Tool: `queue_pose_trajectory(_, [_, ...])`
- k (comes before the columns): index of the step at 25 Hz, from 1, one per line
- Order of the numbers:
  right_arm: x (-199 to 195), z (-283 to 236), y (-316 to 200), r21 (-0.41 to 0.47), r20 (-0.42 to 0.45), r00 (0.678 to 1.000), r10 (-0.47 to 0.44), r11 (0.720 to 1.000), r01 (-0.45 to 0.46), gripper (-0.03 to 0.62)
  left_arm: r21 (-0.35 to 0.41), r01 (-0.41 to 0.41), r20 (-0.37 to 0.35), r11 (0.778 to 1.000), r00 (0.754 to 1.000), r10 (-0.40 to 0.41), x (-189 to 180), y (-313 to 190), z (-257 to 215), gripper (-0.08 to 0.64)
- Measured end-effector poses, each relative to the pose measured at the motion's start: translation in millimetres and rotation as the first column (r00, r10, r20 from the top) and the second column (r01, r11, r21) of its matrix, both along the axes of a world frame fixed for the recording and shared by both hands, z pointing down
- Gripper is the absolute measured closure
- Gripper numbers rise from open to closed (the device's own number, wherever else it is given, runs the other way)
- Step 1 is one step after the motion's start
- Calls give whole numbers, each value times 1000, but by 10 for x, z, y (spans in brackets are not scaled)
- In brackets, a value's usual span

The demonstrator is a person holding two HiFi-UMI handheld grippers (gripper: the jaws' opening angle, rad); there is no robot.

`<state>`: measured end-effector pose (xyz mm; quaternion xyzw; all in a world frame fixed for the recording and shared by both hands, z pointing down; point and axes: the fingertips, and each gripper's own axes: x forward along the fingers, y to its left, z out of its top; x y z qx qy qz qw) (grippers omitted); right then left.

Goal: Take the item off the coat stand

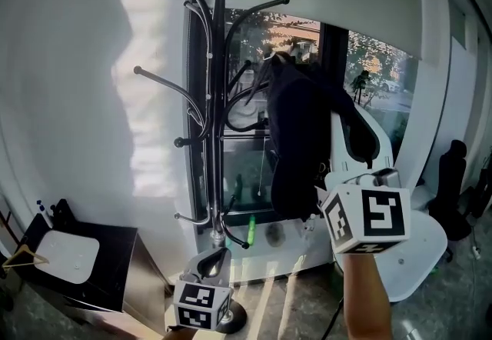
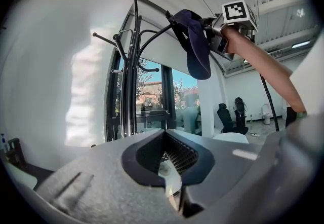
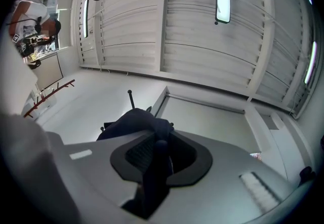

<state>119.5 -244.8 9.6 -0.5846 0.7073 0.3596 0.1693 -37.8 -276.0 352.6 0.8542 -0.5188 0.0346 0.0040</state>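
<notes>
A black coat stand (image 1: pixel 219 100) with curved hook arms rises in front of a window. A dark navy cap (image 1: pixel 296 138) hangs at its right side, its top close against the tip of one hook arm (image 2: pixel 157 33). My right gripper (image 1: pixel 314 206) is shut on the cap's lower edge, and dark cloth (image 3: pixel 152 167) fills the gap between its pads in the right gripper view. From below, the cap (image 2: pixel 195 40) shows with the right gripper (image 2: pixel 207 26) beside it. My left gripper (image 1: pixel 211 263) hangs low near the stand's base, shut and empty.
A black cabinet (image 1: pixel 115 269) with a white device on it stands at the lower left, with a wooden hanger (image 1: pixel 23 258) beside it. A white curved seat unit (image 1: pixel 419 254) and a black office chair (image 1: pixel 453 177) are on the right. A white wall lies left of the stand.
</notes>
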Motion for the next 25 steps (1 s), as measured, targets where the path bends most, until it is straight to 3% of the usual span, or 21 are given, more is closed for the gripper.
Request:
queue_pose_trajectory(13, [271, 450, 571, -31, 25, 1000, -4, 1000, 5, 529, 26, 1, -2, 1000, 1000, -1, 153, 227, -144, 555])
queue_pose_trajectory(25, [372, 1570, 752, -233, 49, 999, -23, 972, 33, 528, 46, 27, -15, 999, 1000, -26, 367, 633, -202, 555])
